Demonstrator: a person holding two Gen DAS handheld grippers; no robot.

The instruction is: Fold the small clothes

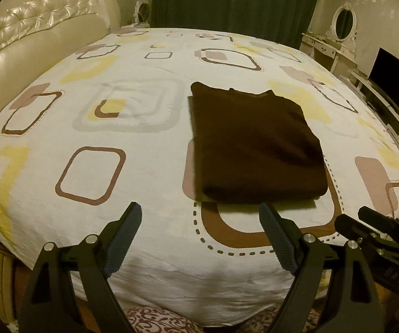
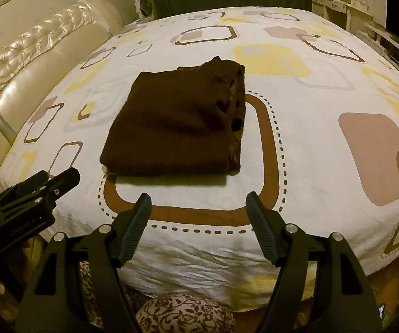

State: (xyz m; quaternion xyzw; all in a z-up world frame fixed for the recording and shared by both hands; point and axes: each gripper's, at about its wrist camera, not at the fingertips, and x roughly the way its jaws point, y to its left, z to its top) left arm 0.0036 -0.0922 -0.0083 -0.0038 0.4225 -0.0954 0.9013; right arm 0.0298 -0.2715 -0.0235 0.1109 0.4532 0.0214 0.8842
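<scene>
In the left wrist view, the left gripper (image 1: 199, 213) has its fingers wide apart and holds nothing. The folded brown garment (image 1: 255, 144) lies on the bedsheet (image 1: 149, 183), just ahead. Its layers are too dark to count.

In the right wrist view, the right gripper (image 2: 198, 204) is also spread and holds nothing; the garment's open edges show at its right side.

One folded brown garment (image 1: 257, 144) lies on one bed (image 1: 149, 127). Two tongs hang over the near edge of the bed: the left tongs (image 1: 199, 216) and the right tongs (image 2: 198, 204). Beyond the bed are one headboard (image 1: 41, 36), one curtain (image 1: 235, 0), one oval mirror (image 1: 344, 22) and one dark screen (image 1: 396, 83).
</scene>
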